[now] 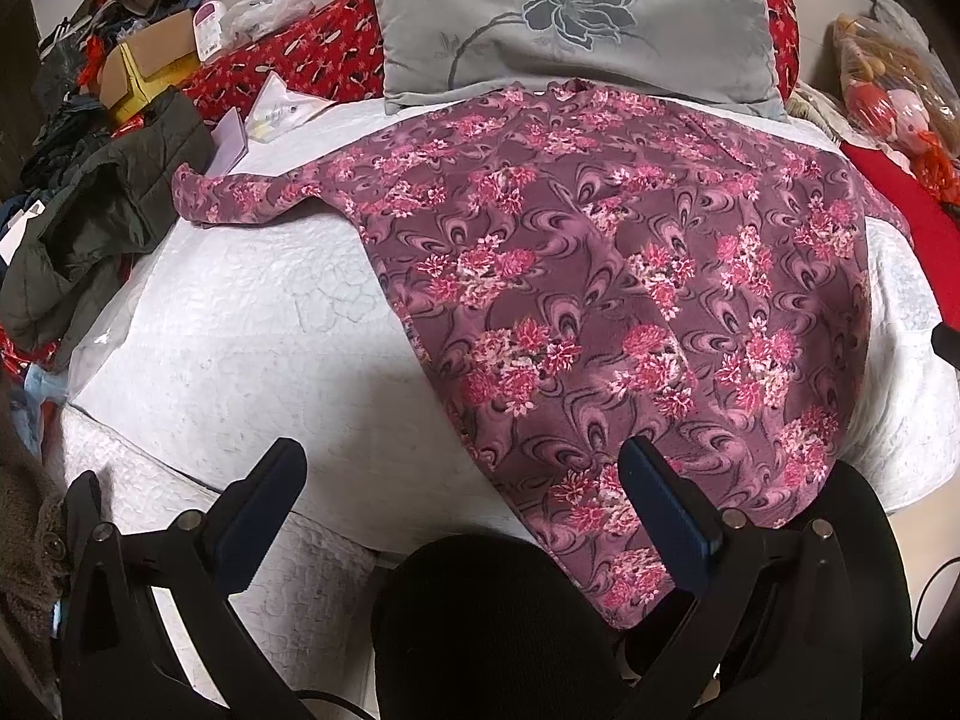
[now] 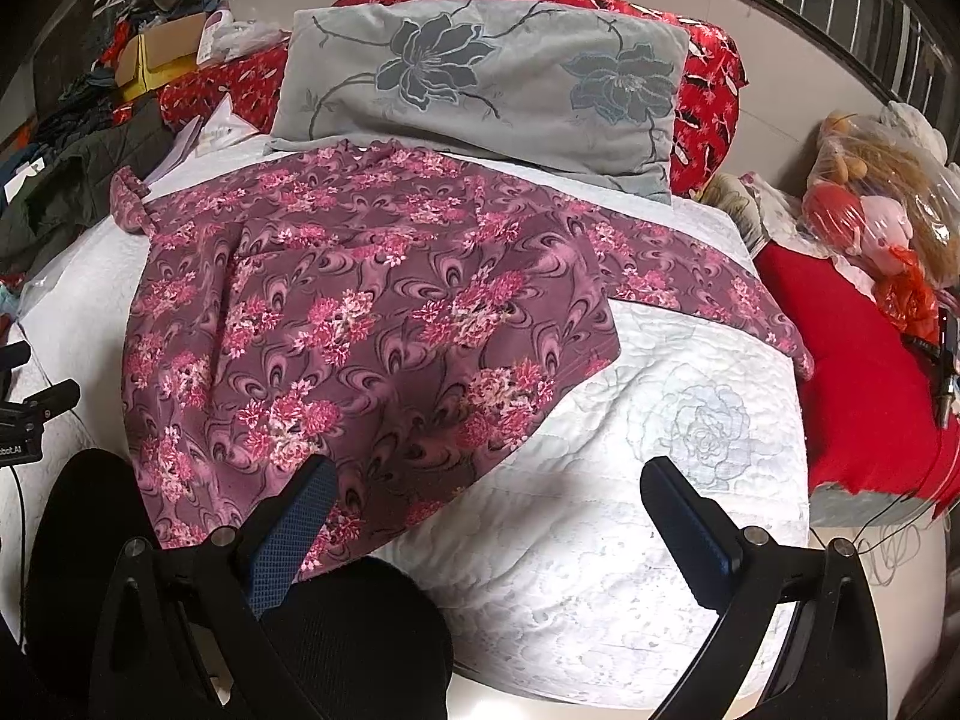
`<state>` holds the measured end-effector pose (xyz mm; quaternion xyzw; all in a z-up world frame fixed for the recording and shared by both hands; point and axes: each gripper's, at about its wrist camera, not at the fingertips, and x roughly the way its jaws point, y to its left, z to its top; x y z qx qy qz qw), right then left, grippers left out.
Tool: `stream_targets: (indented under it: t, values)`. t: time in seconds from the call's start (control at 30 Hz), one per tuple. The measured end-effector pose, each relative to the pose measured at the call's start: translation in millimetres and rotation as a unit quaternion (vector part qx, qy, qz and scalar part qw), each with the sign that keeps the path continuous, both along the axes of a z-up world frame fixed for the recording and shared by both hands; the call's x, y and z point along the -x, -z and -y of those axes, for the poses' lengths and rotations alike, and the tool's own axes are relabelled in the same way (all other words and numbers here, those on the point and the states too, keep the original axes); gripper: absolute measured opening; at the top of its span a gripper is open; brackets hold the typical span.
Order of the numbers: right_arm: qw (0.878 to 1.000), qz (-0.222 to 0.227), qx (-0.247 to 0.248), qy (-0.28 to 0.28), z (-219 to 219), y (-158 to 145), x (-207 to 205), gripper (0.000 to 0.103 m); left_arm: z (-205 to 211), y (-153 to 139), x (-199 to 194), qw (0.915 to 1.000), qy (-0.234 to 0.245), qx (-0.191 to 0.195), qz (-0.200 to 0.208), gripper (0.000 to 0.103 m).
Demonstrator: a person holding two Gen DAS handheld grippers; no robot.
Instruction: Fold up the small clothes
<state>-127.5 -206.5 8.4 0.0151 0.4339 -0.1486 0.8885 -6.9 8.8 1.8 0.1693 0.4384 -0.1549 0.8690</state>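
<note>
A purple long-sleeved top with pink flowers (image 1: 606,276) lies spread flat on the white quilted bed (image 1: 240,312), collar toward the pillow, hem hanging over the near edge. One sleeve reaches left (image 1: 240,195); the other stretches right (image 2: 720,288). My left gripper (image 1: 462,474) hovers open over the near bed edge, its right finger above the hem, nothing held. My right gripper (image 2: 486,492) is open too, its left finger over the top's (image 2: 360,324) lower corner, its right finger over bare quilt (image 2: 600,540).
A grey flowered pillow (image 1: 570,24) lies at the head over a red bedspread (image 1: 288,66). A dark green jacket (image 1: 102,228), boxes and heaped clothes crowd the left side. A red cushion (image 2: 864,372) and bagged soft toys (image 2: 882,216) sit right. A person's black-clad knees (image 1: 492,630) press the near edge.
</note>
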Motion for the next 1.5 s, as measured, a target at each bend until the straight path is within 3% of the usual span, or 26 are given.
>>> stream_targets:
  t: [0.2, 0.37, 0.47, 0.6, 0.93, 1.03, 1.1, 1.13, 1.17, 1.2, 1.23, 1.33, 1.5]
  values:
    - [1.000, -0.001, -0.022, 0.003, 6.7, 4.5, -2.3, 0.101, -3.6, 5.5, -10.4, 0.9997, -0.011, 0.007, -0.020, 0.103]
    - [0.997, 0.004, -0.070, 0.033, 35.6, 13.1, -4.1, 0.101, -27.6, 17.2, -42.2, 0.9951, -0.065, 0.029, -0.068, 0.103]
    - [0.993, 0.002, -0.099, 0.069, 65.7, 24.3, -6.8, 0.101, -43.5, 30.4, -64.5, 0.9873, -0.103, 0.046, -0.112, 0.103]
    - [0.988, 0.005, -0.118, 0.097, 98.4, 37.5, -16.8, 0.101, -43.2, 47.6, -79.6, 0.9777, -0.117, 0.060, -0.164, 0.103]
    - [0.985, 0.033, -0.134, 0.104, 150.9, 57.5, -78.0, 0.101, 19.2, 84.7, -85.4, 0.9533, -0.075, 0.082, -0.281, 0.103]
    - [0.985, 0.030, -0.144, 0.085, 155.6, 66.1, -94.0, 0.100, 33.3, 98.1, -80.4, 0.9392, -0.079, 0.101, -0.318, 0.091]
    - [0.985, 0.030, -0.164, 0.047, 152.8, 70.4, -98.9, 0.077, 36.8, 93.9, -75.2, 0.9471, -0.077, 0.094, -0.297, 0.079]
    - [0.983, 0.028, -0.182, 0.022, 150.8, 72.4, -100.5, 0.042, 37.5, 90.1, -73.0, 0.9500, -0.071, 0.094, -0.289, 0.066]
    - [0.979, 0.020, -0.204, -0.002, 147.2, 74.6, -101.3, 0.011, 36.6, 85.9, -72.4, 0.9516, -0.067, 0.096, -0.284, 0.044]
    - [0.978, 0.010, -0.209, -0.015, 143.2, 75.7, -101.5, 0.010, 33.7, 80.3, -73.1, 0.9519, -0.062, 0.104, -0.282, 0.029]
    - [0.977, 0.008, -0.212, -0.031, 138.4, 74.6, -99.4, 0.009, 29.4, 74.3, -75.2, 0.9488, -0.056, 0.120, -0.286, 0.004]
    - [0.973, 0.026, -0.218, -0.066, 125.1, 60.2, -83.9, 0.008, 10.8, 52.3, -83.1, 0.9341, -0.067, 0.179, -0.301, 0.005]
    - [0.955, 0.109, -0.268, -0.069, 119.4, 11.4, -21.8, 0.003, -34.3, -0.4, -89.8, 0.9278, -0.064, 0.245, -0.274, 0.005]
